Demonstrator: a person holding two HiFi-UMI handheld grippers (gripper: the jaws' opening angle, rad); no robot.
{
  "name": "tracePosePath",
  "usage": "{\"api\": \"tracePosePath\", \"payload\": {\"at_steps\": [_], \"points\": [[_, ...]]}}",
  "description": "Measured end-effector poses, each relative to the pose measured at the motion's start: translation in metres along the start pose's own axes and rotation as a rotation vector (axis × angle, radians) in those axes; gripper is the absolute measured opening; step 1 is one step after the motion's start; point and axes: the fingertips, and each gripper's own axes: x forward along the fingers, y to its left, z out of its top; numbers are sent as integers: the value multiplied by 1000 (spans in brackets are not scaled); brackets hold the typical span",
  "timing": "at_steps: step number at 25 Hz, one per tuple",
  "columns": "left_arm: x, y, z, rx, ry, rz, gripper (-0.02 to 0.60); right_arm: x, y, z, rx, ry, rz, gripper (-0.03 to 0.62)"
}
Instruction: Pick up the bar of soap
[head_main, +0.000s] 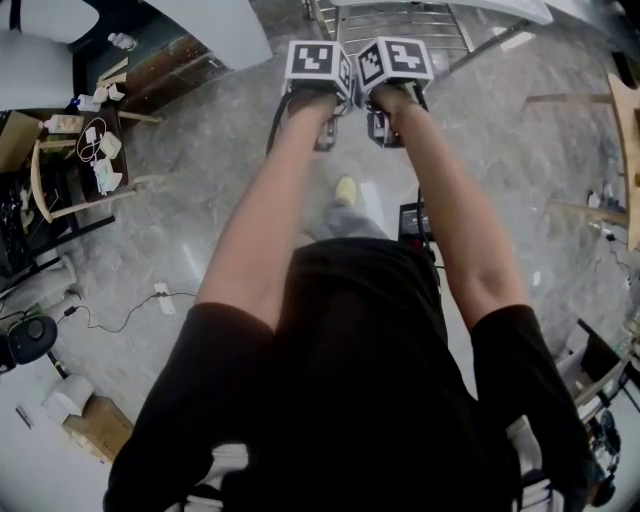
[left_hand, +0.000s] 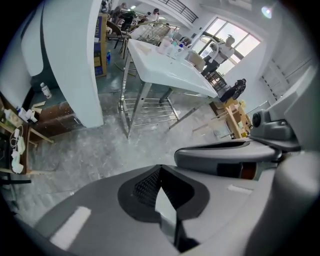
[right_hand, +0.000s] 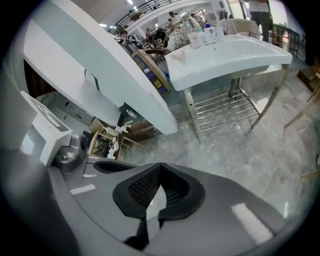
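Head view: two tools, left gripper (head_main: 318, 62) and right gripper (head_main: 395, 60), each with jaws pressed together, empty.

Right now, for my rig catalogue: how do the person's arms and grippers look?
The left gripper and right gripper have grey shells with black ribbed pads; each carries a white cube with black square markers. Black short-sleeved shirt, forearms bare.

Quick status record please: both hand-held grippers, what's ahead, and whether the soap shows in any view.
left hand-held gripper: jaws together, nothing between them
right hand-held gripper: jaws together, nothing between them
ahead: white basin-top table on metal legs, bottles on its top
underfoot: grey marbled stone floor
bar of soap: cannot be made out in any view
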Motion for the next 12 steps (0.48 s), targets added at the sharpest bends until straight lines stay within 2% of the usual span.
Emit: {"api": "tracePosePath", "payload": {"at_steps": [7, 12], "points": [[3, 2, 27, 3, 1, 82, -2, -1, -15, 23, -10, -1, 5, 14], [-3, 4, 36, 0, -28, 87, -2, -4, -11, 33, -32, -14, -3, 14]]}}
